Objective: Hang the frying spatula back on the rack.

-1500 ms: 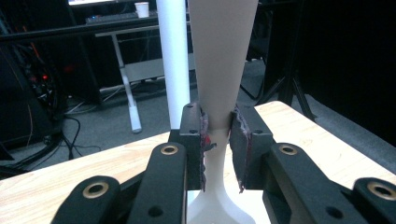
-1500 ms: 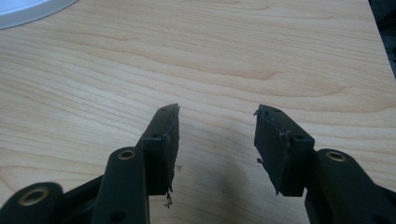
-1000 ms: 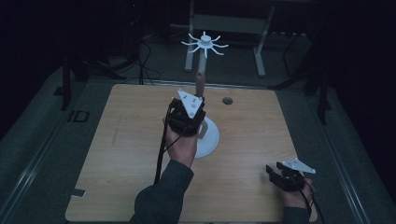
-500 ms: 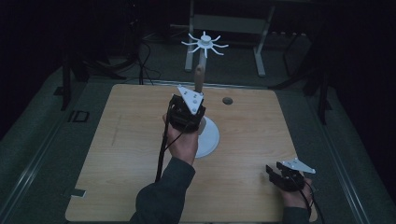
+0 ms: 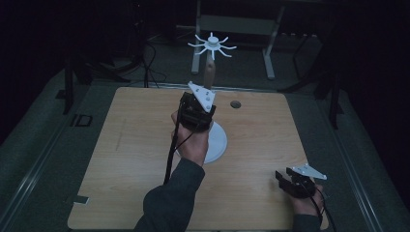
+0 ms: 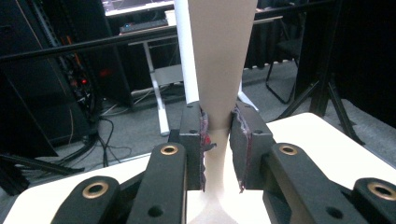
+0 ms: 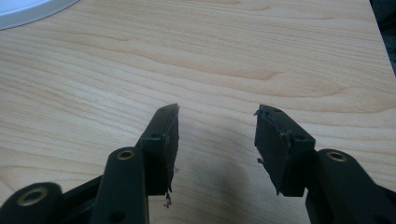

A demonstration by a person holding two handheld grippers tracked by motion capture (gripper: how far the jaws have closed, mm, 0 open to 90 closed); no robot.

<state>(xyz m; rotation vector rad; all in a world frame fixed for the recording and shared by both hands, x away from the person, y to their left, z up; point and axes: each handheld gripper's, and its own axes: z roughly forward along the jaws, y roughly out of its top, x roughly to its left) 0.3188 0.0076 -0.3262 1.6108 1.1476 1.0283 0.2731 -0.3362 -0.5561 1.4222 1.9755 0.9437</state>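
A stand rises from the middle of the wooden table (image 5: pixel 125 159): a white round base (image 5: pixel 218 142), a tapered beige post (image 5: pixel 209 75) and a white spoked disc (image 5: pixel 212 44) on top. My left gripper (image 5: pixel 199 110) is level with the lower post and shut on it. In the left gripper view the post (image 6: pixel 219 70) runs up between the pads (image 6: pixel 202 135), which press on both its sides, with the left gripper (image 6: pixel 218 128) closed around its narrow waist. My right gripper (image 5: pixel 285 178) rests near the table's front right corner. There the right gripper (image 7: pixel 217 116) stands open over bare wood.
A small dark round spot (image 5: pixel 235 104) lies on the table behind and to the right of the stand. The edge of the white base (image 7: pixel 28 9) shows far off in the right gripper view. A desk frame (image 5: pixel 232 24) and dark tripod legs (image 5: pixel 333 96) stand beyond the table.
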